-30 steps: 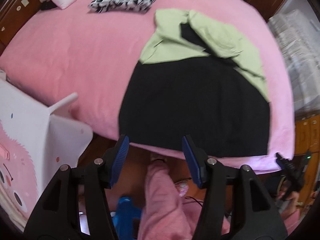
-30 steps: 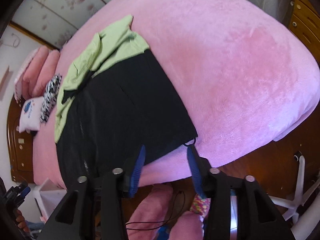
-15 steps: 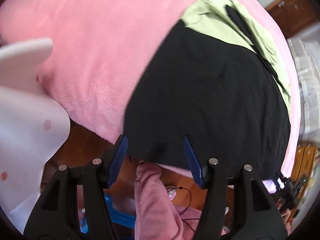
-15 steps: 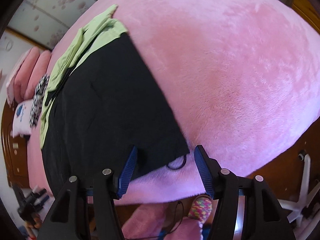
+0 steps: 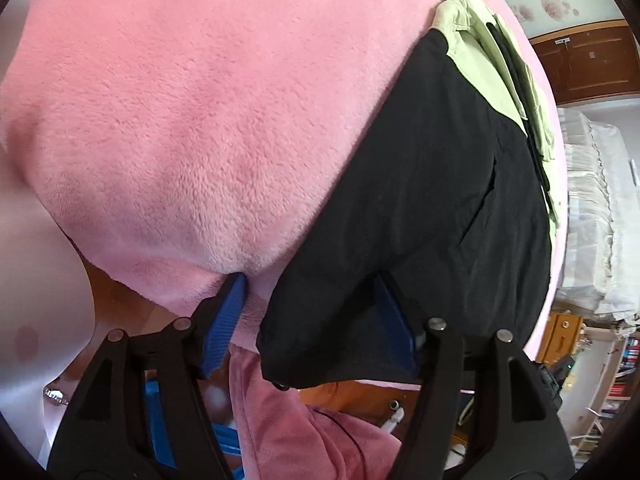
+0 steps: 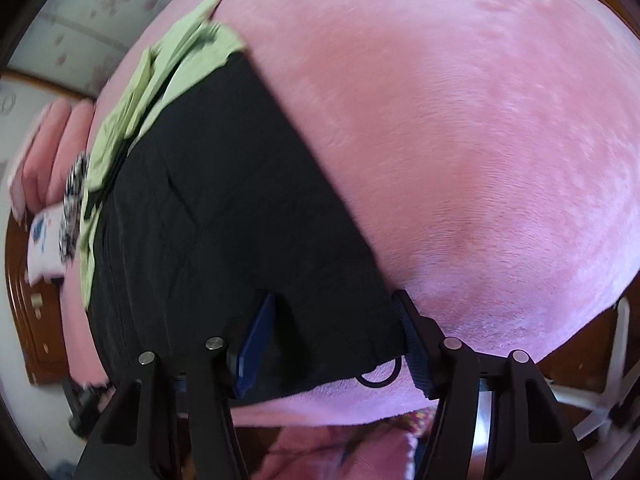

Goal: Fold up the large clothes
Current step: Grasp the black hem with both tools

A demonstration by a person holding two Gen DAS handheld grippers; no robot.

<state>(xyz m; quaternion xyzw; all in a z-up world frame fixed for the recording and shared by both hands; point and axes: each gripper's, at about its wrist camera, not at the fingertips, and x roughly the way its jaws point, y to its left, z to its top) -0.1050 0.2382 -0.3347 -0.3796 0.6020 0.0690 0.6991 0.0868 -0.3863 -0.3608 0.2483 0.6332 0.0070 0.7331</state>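
A large black jacket (image 5: 432, 200) with a pale green upper part (image 5: 476, 52) lies spread flat on a pink fleece blanket (image 5: 200, 100) over a bed. My left gripper (image 5: 312, 300) straddles the jacket's near left corner. One blue pad presses into the blanket beside the cloth and the other rests on the black fabric; its jaws are opening. My right gripper (image 6: 334, 324) stands open astride the near right corner of the jacket (image 6: 240, 220). One of its pads sinks into the black cloth and the other sits at the hem's edge. A black cord loop (image 6: 380, 376) hangs from that corner.
A white plastic chair (image 5: 36, 280) stands close at the left of the bed. A person's pink trouser leg (image 5: 304, 432) is below the grippers. A patterned folded cloth (image 6: 74, 196) and pillows (image 6: 44, 240) lie at the bed's far end. A white chair base (image 6: 600, 392) stands on the wooden floor.
Both grippers have dropped toward the jacket's near hem. The left one came down the farthest and rolled, and its fingers now flank the left corner. The right one now flanks the right corner.
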